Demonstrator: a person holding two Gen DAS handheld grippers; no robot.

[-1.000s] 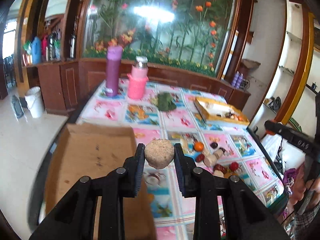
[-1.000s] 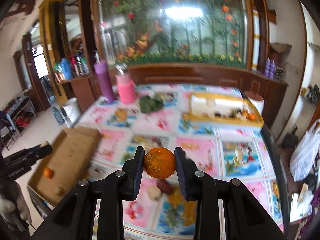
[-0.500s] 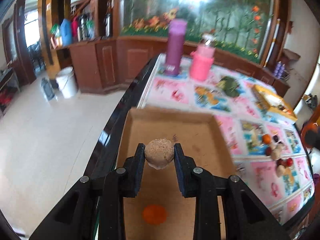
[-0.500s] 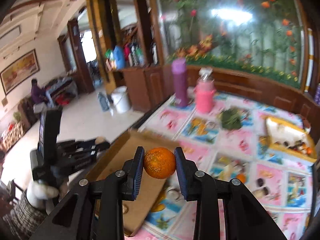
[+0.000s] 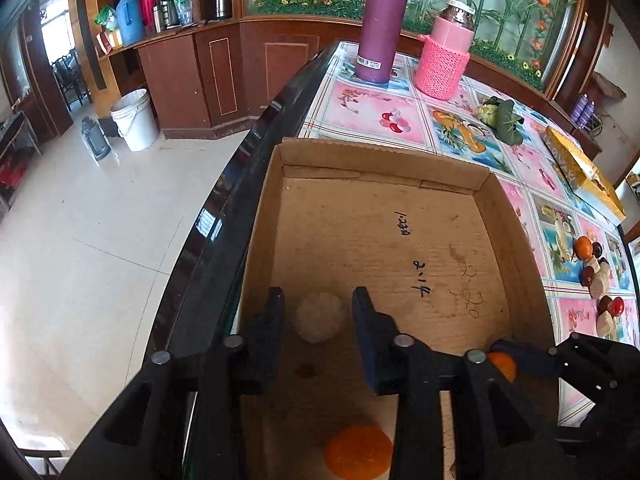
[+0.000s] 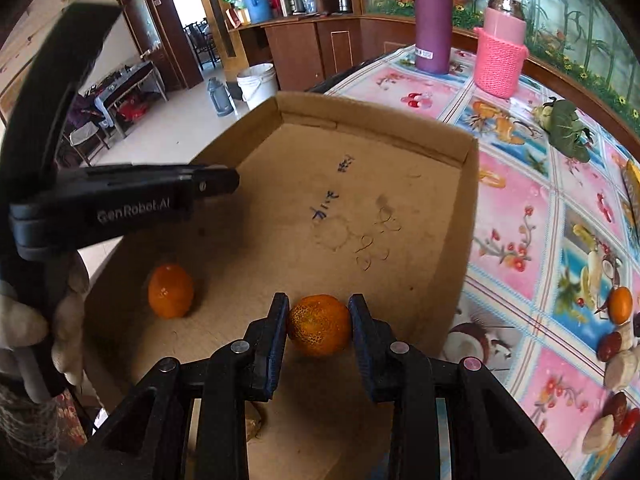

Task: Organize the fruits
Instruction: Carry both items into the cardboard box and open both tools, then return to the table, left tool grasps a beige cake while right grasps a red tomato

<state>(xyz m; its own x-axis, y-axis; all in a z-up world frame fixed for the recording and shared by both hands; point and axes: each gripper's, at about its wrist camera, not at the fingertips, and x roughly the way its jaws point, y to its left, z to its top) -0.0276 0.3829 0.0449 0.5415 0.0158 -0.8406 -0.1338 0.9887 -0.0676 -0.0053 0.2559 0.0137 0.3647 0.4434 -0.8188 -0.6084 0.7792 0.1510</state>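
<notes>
A shallow cardboard box (image 5: 400, 236) lies at the table's left edge; it also shows in the right wrist view (image 6: 360, 200). My left gripper (image 5: 319, 316) is open over the box, with gaps on both sides of a pale round fruit (image 5: 319, 317) that is blurred between the fingers. An orange (image 5: 358, 456) lies on the box floor below it, also seen in the right wrist view (image 6: 171, 290). My right gripper (image 6: 319, 324) is shut on a second orange (image 6: 319, 324), low inside the box near its right wall.
Several small fruits (image 6: 618, 344) lie on the flowered tablecloth (image 6: 520, 220) right of the box. A purple flask (image 5: 383, 20), a pink bottle (image 5: 446, 46), a green vegetable (image 5: 502, 116) and a yellow tray (image 5: 588, 176) stand farther back. The table edge and floor (image 5: 100, 220) are left.
Both grippers came down into the box. My left gripper has opened and the pale fruit is free between its fingers. My right gripper brought its orange down to the box floor.
</notes>
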